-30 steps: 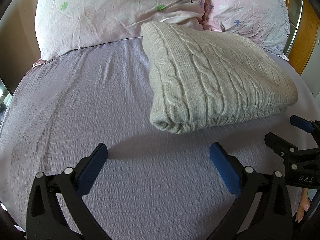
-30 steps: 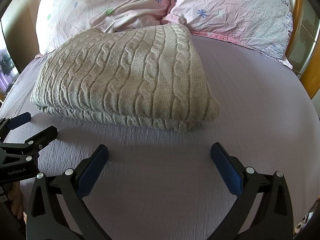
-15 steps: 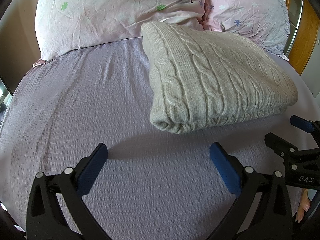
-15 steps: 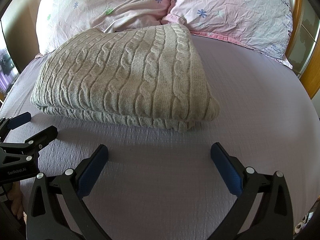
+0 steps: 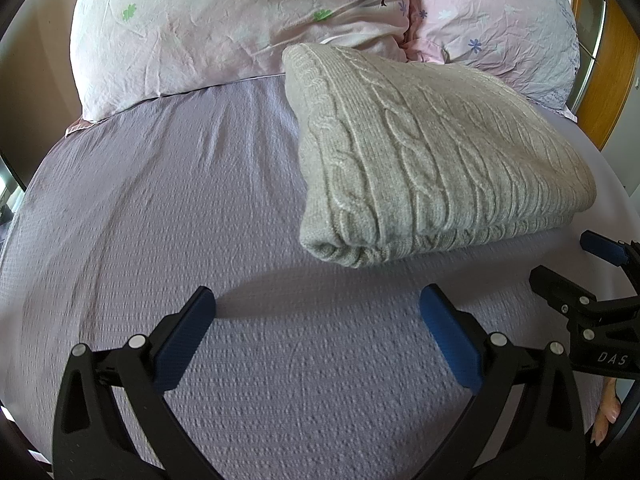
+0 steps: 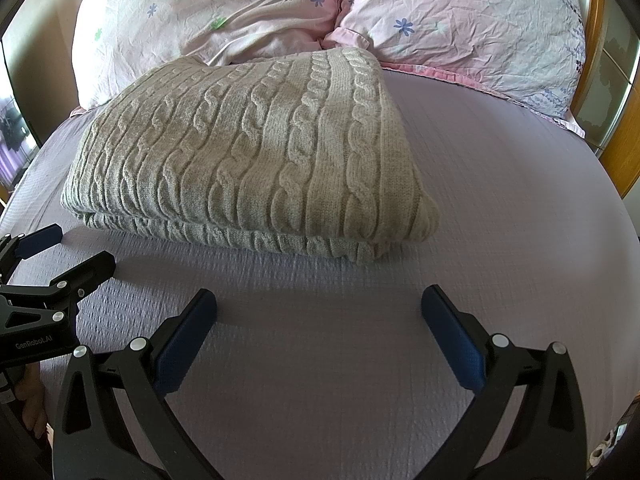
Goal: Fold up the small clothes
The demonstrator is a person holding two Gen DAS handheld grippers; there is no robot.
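Note:
A grey cable-knit sweater (image 5: 424, 152) lies folded in a thick rectangle on the lilac bed sheet (image 5: 180, 208); it also shows in the right wrist view (image 6: 256, 152). My left gripper (image 5: 318, 320) is open and empty, low over the sheet, just in front of the sweater's near left corner. My right gripper (image 6: 320, 320) is open and empty, in front of the sweater's near right edge. Each gripper shows at the edge of the other's view: the right one (image 5: 568, 264) and the left one (image 6: 68, 252).
Two pink flowered pillows (image 6: 224, 12) (image 6: 472, 20) lie at the head of the bed behind the sweater. A wooden headboard frame (image 5: 612, 64) runs along the right. Bare sheet lies left of the sweater and in front of it.

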